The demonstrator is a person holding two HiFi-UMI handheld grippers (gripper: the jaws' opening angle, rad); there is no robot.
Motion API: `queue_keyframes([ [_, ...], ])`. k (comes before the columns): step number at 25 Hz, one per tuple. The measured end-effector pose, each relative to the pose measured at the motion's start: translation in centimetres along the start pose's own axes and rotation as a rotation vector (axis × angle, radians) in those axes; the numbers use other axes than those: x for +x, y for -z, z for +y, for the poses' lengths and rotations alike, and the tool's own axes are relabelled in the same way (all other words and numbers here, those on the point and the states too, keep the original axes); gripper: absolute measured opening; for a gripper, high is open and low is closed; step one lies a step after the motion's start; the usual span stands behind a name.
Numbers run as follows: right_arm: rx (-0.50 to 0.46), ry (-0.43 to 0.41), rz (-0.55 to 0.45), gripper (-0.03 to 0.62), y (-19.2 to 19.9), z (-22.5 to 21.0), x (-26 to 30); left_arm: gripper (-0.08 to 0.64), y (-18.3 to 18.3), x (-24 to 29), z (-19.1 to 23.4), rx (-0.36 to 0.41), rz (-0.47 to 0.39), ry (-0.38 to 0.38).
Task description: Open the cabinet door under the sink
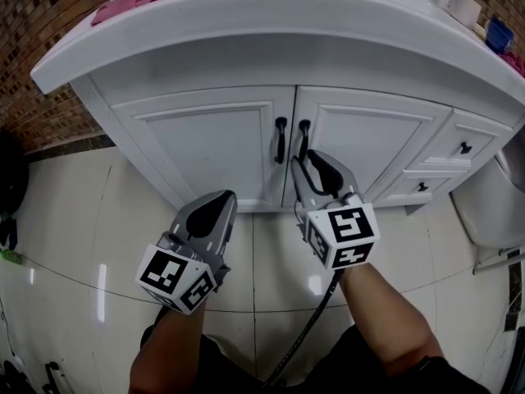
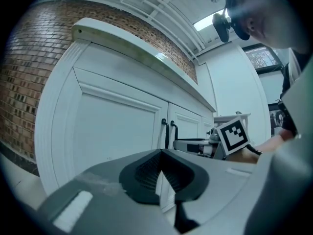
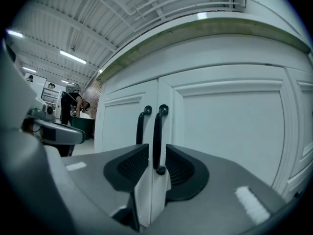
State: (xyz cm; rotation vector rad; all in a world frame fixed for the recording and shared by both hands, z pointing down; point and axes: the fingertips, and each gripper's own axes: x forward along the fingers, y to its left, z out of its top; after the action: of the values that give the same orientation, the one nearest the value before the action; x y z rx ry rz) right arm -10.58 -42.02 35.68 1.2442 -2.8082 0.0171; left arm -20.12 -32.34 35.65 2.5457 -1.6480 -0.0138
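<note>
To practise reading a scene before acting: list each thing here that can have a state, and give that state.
left cabinet door: closed.
right cabinet door: closed.
upper drawer: closed.
lower drawer: closed.
left gripper: shut, empty, short of the doors.
right gripper: open, jaws either side of the right door handle, not clamped on it.

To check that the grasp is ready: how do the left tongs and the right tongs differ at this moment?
The right tongs are open; the left tongs are shut. The right tongs straddle the right door handle without gripping it; the left tongs hold nothing, farther from the cabinet. Both point at it.
</note>
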Motion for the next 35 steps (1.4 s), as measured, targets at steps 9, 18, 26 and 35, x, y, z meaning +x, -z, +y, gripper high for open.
queue_keyframes([
  [9,-0.001,0.027,-0.037,0.092,-0.3,0.1,0.8,0.006,0.6,-0.2,0.6,-0.003,0.024,-0.009],
  [18,0.022,0.035,-0.022,0.048,-0.3,0.0,0.7,0.006,0.6,-0.3,0.8,-0.02,0.029,-0.01],
  [26,0.039,0.008,0.004,0.046,-0.1,0.5,-0.5,0.006,-0.3,-0.8,-0.2,-0.017,0.015,0.007],
  [35,0.059,-0.045,0.036,0.046,0.3,1.6,-3.9,0.006,-1.4,-1.8,-2.1,-0.022,0.002,0.019],
])
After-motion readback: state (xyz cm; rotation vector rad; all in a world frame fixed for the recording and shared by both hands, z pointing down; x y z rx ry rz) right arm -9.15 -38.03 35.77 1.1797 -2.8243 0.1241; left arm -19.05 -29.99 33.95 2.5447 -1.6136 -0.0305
